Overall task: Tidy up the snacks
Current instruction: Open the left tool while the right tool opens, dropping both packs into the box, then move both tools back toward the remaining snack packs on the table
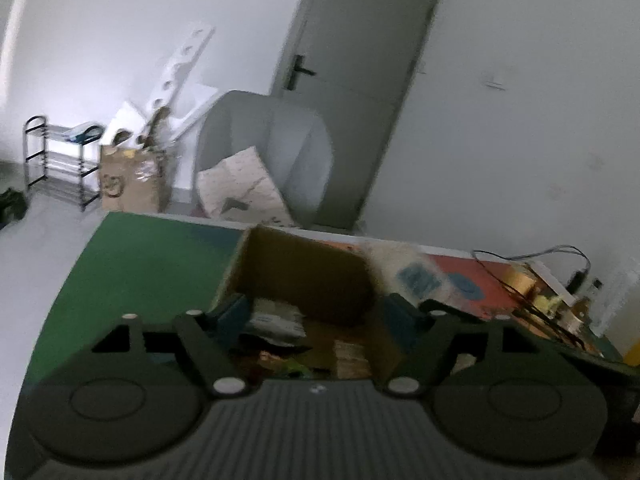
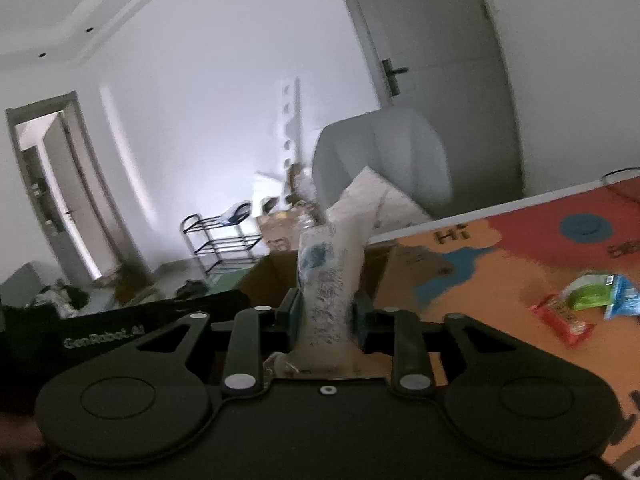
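Observation:
An open cardboard box (image 1: 304, 276) stands on the table with several snack packets inside, among them a white one (image 1: 276, 320) and a tan one (image 1: 352, 356). My left gripper (image 1: 318, 312) hangs open over the box's near side with nothing between its fingers. In the right wrist view my right gripper (image 2: 326, 312) is shut on a tall clear-white snack packet (image 2: 328, 276) with blue print, held upright just before the box (image 2: 268, 280). The same packet (image 1: 416, 276) shows blurred at the box's right edge. Red (image 2: 560, 320), green (image 2: 588, 292) and blue (image 2: 624, 300) packets lie on the table at right.
The table carries a colourful mat (image 2: 500, 248) on the right and a green surface (image 1: 140, 272) on the left. Cables and small items (image 1: 540, 292) sit at its far right. Beyond it are a grey armchair (image 1: 280, 144), a door (image 1: 360, 80) and a shoe rack (image 1: 56, 160).

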Demonstrator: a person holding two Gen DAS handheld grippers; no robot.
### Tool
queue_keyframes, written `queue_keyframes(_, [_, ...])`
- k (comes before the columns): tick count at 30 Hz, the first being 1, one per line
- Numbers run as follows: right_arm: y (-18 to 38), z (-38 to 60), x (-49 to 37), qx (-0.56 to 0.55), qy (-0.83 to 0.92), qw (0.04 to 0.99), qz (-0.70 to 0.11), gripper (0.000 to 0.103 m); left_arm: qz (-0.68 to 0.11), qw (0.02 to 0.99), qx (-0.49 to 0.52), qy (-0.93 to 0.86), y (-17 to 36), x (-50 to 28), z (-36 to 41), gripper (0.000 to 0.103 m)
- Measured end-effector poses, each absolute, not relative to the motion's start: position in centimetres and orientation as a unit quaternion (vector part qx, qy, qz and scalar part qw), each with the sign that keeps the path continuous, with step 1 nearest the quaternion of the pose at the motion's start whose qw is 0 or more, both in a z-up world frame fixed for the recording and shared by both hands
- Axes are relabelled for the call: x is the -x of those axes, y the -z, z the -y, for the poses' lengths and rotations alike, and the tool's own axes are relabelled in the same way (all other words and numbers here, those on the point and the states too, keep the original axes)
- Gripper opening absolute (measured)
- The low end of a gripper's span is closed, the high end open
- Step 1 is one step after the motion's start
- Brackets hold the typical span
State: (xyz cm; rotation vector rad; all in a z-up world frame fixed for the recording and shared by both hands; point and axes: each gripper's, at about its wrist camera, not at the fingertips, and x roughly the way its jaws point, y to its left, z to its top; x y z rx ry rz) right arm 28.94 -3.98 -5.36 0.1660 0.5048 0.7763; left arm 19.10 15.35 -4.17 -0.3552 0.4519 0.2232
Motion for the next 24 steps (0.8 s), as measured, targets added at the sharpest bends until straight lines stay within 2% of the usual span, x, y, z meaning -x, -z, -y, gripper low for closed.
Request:
queue_keyframes(5, [5.3, 4.9, -28.6, -0.082, -0.355, 0.899, -0.241, 0.052, -0.226, 0.952, 0.176, -0.106, 4.3, -18.9, -15.3, 0.087])
queue_keyframes(10, [5.3, 6.9, -28.6, -0.087, -0.338, 0.905, -0.242, 0.062, -0.228, 0.955, 0.163, -0.102, 4.2, -19.3, -14.1, 0.089])
queue_keyframes(14, [5.5, 8.7, -28.5, -0.089, -0.325, 0.91, -0.242, 0.075, -0.231, 0.955, 0.155, -0.104, 4.2, -19.6, -13.2, 0.093])
queue_keyframes(24, [6.0, 13.2, -28.5, -0.094, -0.293, 0.919, -0.246, 0.088, -0.233, 0.96, 0.132, -0.075, 4.0, -20.8, -9.1, 0.097])
